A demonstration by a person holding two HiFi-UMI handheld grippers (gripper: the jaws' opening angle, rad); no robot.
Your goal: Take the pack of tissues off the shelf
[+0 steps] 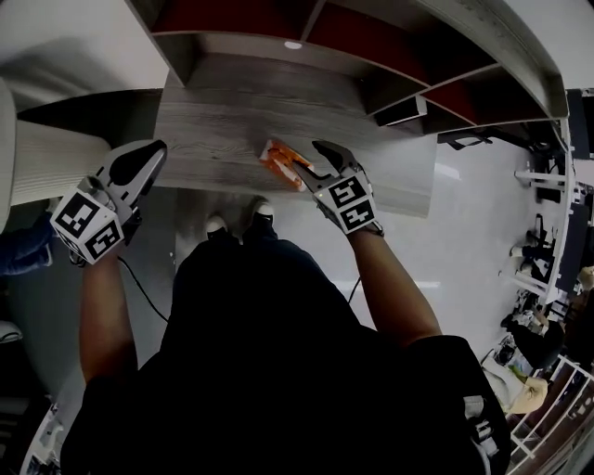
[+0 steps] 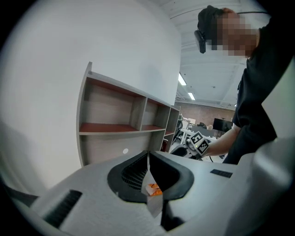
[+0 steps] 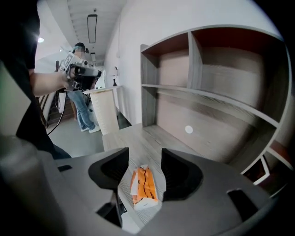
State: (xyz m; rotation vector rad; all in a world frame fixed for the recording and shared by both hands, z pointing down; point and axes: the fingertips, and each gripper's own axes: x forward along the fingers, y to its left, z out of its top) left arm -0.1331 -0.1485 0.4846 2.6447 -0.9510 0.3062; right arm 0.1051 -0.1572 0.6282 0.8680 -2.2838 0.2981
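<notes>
The pack of tissues (image 1: 277, 156) is a small orange and white packet lying flat on the grey wood-grain shelf board (image 1: 223, 121). My right gripper (image 1: 299, 160) straddles it, jaws open. In the right gripper view the pack (image 3: 144, 186) lies lengthwise between the two dark pads (image 3: 177, 173), with a sliver of board showing on each side. My left gripper (image 1: 139, 162) hovers over the board's left edge, apart from the pack. In the left gripper view its jaws (image 2: 148, 156) meet at the tips and hold nothing, and the pack (image 2: 153, 188) shows small beyond them.
Red-floored shelf compartments (image 1: 278, 28) rise behind the board, with dividers (image 3: 193, 64) close to the right gripper. A pale cabinet (image 1: 46, 158) stands at the left. My shoes (image 1: 239, 218) are below the board's front edge. Racks (image 1: 548, 213) line the far right.
</notes>
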